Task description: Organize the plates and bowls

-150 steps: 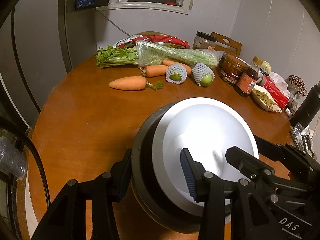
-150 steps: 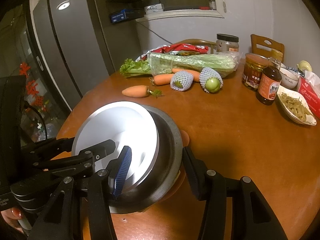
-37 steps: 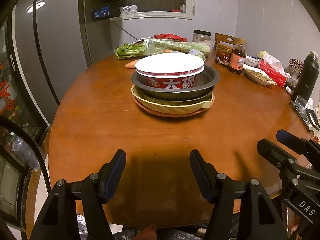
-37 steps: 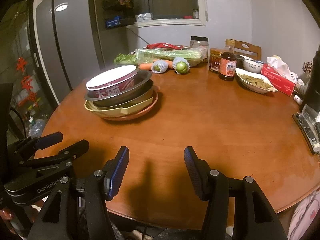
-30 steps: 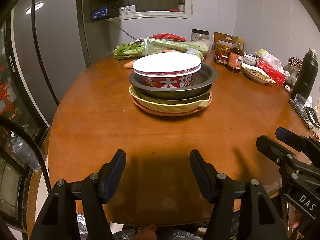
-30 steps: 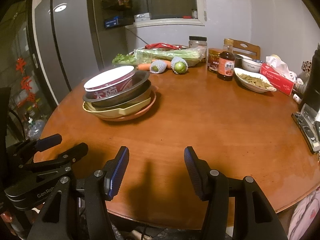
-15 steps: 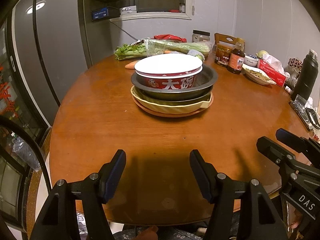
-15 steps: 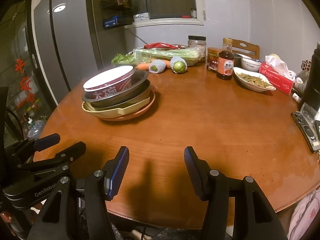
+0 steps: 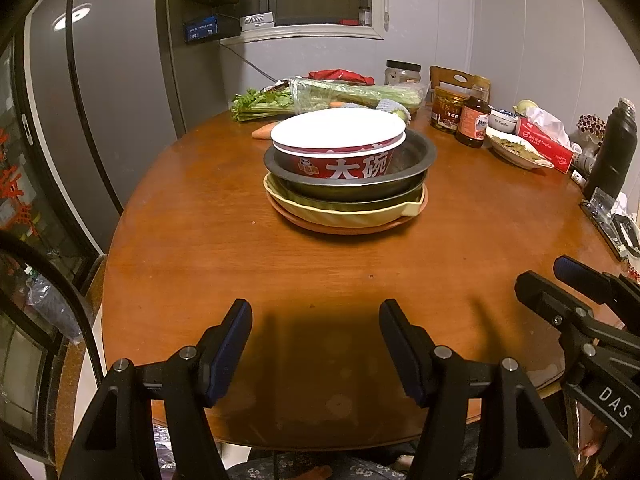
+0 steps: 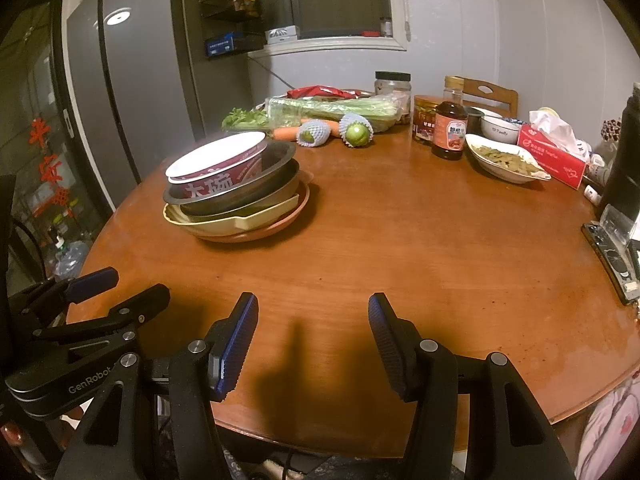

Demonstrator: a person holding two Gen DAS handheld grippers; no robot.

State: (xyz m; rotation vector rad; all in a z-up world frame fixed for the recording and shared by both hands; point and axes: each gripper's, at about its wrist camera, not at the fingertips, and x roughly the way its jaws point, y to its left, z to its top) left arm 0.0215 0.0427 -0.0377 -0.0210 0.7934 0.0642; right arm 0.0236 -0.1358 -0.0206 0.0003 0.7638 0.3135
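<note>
- A finished-looking stack (image 9: 346, 184) stands towards the tabletop's (image 9: 200, 248) far-left edge: red-lettered bowl (image 9: 340, 156) in a metal pan, on a yellow dish and pink plate.
- Left claw (image 9: 316, 344) and right claw (image 10: 314, 340), seconds ago around the stack, now hang open and empty at the near edge.
- Remaining dishes perhaps none.

Directly ahead of the fingers, the round brown wooden table (image 9: 192, 264) is bare up to the stack of nested bowls and plates (image 9: 346, 168), which blocks the centre line beyond. Behind the stack, bagged green celery (image 10: 332, 110) and orange carrots (image 10: 286, 133) close the far edge. To the right of the fingers, a dark sauce bottle (image 10: 450, 128), a white oval dish of food (image 10: 506, 160) and a red tissue box (image 10: 554, 156) line the rim.
</note>
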